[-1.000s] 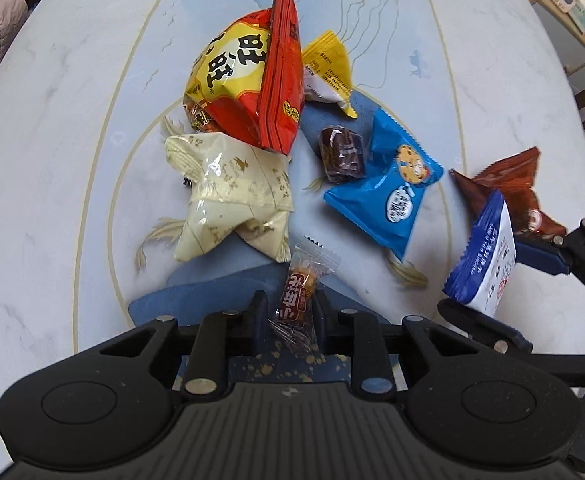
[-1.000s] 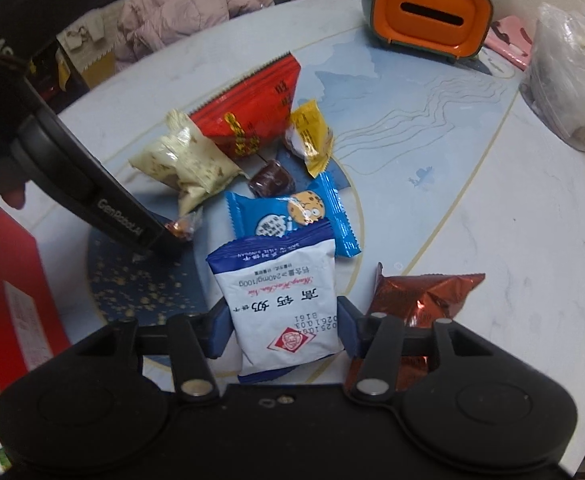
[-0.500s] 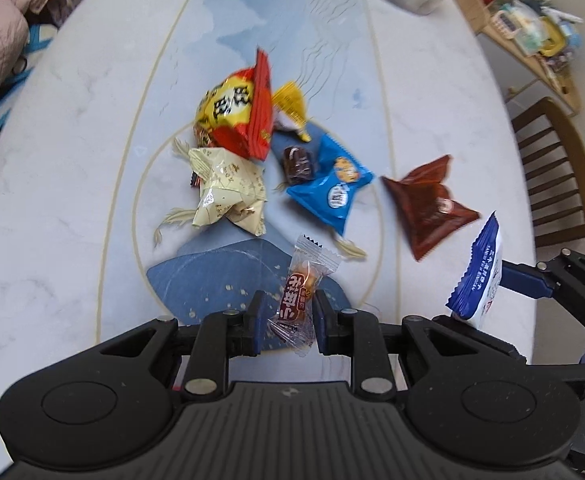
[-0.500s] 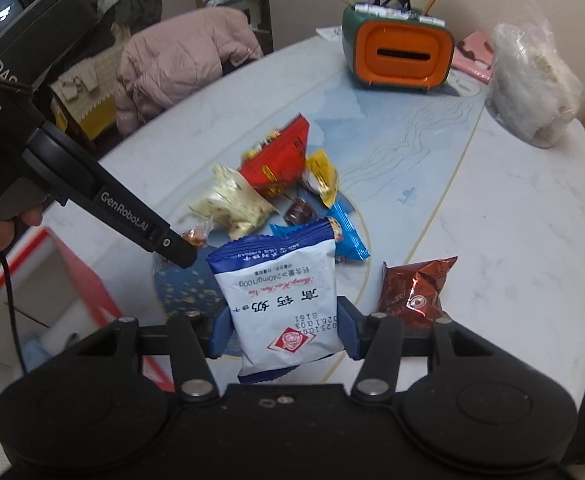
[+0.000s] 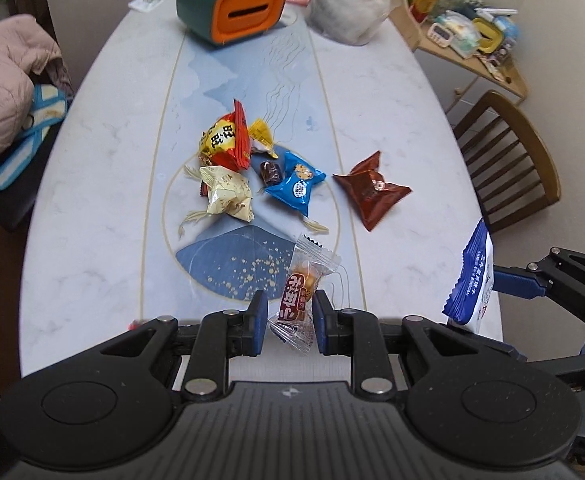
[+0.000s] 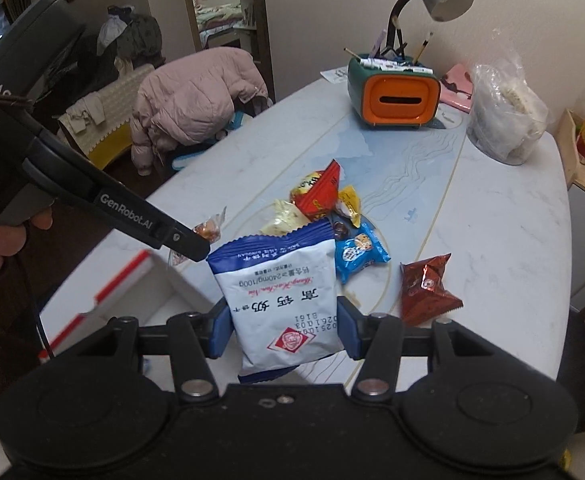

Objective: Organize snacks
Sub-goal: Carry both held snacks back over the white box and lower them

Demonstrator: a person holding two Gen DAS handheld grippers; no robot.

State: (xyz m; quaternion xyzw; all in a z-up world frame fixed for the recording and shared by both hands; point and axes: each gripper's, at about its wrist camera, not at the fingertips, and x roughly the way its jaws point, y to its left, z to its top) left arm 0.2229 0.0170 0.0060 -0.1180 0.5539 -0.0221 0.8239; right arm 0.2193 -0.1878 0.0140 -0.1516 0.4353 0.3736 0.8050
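My left gripper (image 5: 290,322) is shut on a small clear-wrapped candy (image 5: 298,300) and holds it well above the table's near end. My right gripper (image 6: 282,330) is shut on a white and blue snack packet (image 6: 284,300), also lifted clear. The same packet (image 5: 472,280) shows at the right of the left wrist view, and the candy (image 6: 208,230) shows at the left gripper's tip in the right wrist view. A pile stays on the table: a red and yellow bag (image 5: 226,142), a cream packet (image 5: 228,196), a blue cookie packet (image 5: 296,188), a dark candy (image 5: 270,171), a brown-red packet (image 5: 370,190).
A white box with red trim (image 6: 132,300) lies open below the table's near left edge. An orange and green organiser (image 5: 232,10) and a clear plastic bag (image 5: 344,0) stand at the far end. A wooden chair (image 5: 508,156) is on the right, a pink jacket (image 6: 196,100) on the left.
Both grippers have risen and pulled back from the pile, each carrying its snack. The table looks smaller and farther, and the white box has come into the right wrist view.
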